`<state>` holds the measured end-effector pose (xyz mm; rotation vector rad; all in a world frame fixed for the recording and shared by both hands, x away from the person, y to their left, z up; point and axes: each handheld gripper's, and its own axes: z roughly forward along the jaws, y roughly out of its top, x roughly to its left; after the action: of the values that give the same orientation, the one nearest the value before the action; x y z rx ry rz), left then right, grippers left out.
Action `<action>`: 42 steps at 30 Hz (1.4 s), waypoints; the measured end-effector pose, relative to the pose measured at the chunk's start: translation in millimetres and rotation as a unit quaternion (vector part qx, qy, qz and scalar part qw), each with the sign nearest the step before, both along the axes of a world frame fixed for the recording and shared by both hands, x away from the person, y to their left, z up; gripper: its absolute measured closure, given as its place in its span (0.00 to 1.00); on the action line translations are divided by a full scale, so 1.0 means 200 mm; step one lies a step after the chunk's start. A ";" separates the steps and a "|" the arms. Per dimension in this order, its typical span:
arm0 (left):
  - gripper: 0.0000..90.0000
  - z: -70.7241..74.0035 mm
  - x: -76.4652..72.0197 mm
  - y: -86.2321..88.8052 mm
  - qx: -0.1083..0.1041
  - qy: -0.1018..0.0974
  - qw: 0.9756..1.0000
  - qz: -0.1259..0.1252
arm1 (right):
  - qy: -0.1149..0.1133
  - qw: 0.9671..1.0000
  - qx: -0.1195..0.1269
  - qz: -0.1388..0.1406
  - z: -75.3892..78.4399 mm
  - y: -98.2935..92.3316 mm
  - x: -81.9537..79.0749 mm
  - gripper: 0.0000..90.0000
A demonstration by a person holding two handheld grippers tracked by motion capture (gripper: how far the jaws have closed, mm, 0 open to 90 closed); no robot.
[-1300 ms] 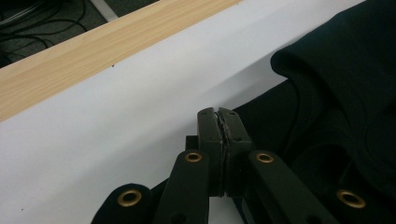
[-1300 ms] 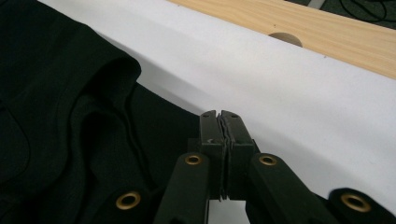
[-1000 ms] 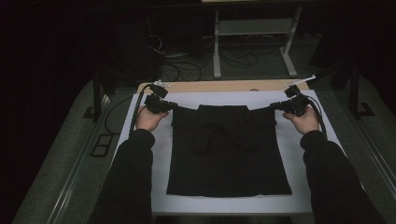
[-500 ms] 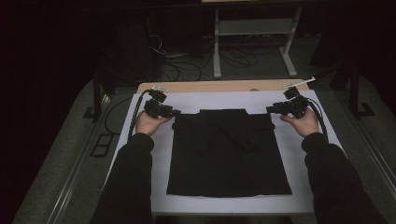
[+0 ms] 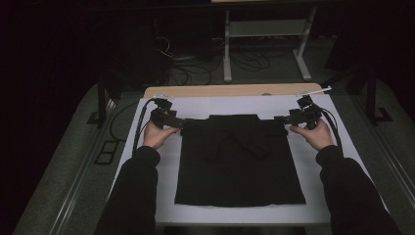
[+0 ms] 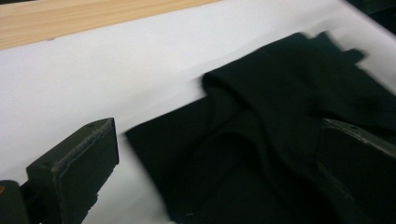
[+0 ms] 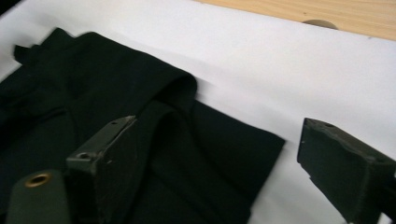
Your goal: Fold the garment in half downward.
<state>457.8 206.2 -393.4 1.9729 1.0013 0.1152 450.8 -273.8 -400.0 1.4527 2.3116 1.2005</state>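
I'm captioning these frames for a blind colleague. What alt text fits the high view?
A black garment lies flat on a white table cover, its sleeves folded inward. A person's two hands hold the left gripper and right gripper at its upper corners, jaws open after just releasing the cloth.

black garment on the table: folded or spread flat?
Folded. The black garment lies as a neat rectangle on the white sheet, with its top layers doubled inward, showing as overlapped folds in both gripper views.

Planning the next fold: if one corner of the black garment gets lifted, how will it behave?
The black garment probably droops limply; its folded layers already lie soft and creased. It looks light and thin, lying flat on the white sheet, so pushing would likely bunch it rather than slide it.
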 end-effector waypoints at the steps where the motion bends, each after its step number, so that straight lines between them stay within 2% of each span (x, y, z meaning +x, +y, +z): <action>1: 0.00 0.00 -0.01 -0.01 -0.002 0.001 1.000 -0.007 | 0.001 1.000 0.000 0.001 0.00 0.01 -0.01 0.00; 4: 0.00 0.02 -0.05 -0.03 0.010 -0.007 1.000 -0.010 | -0.005 1.000 0.002 0.004 0.00 0.03 -0.04 0.00; 8: 0.00 0.03 -0.09 -0.05 0.006 -0.013 1.000 -0.014 | -0.012 1.000 0.005 0.017 0.02 0.06 -0.08 0.00; 9: 0.00 0.03 -0.10 -0.05 -0.003 -0.014 1.000 -0.016 | -0.012 1.000 0.006 0.019 0.02 0.07 -0.09 0.00; 14: 0.00 0.03 -0.14 -0.07 -0.005 -0.014 1.000 -0.020 | -0.014 0.999 0.015 0.035 0.03 0.10 -0.13 0.00; 22: 0.00 0.02 -0.19 -0.11 -0.010 -0.018 0.999 -0.035 | -0.012 0.998 0.005 0.057 0.00 0.17 -0.17 0.00; 34: 0.00 0.00 -0.23 -0.15 -0.019 -0.019 0.998 -0.056 | -0.009 0.997 0.003 0.081 -0.03 0.22 -0.21 0.00; 42: 0.00 -0.04 -0.25 -0.18 -0.023 -0.011 0.998 -0.062 | -0.008 0.995 0.003 0.097 -0.04 0.25 -0.23 0.00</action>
<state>408.5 169.5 -401.1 1.9829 0.8573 0.0448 405.3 -223.9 -407.3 1.2371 2.4879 1.2629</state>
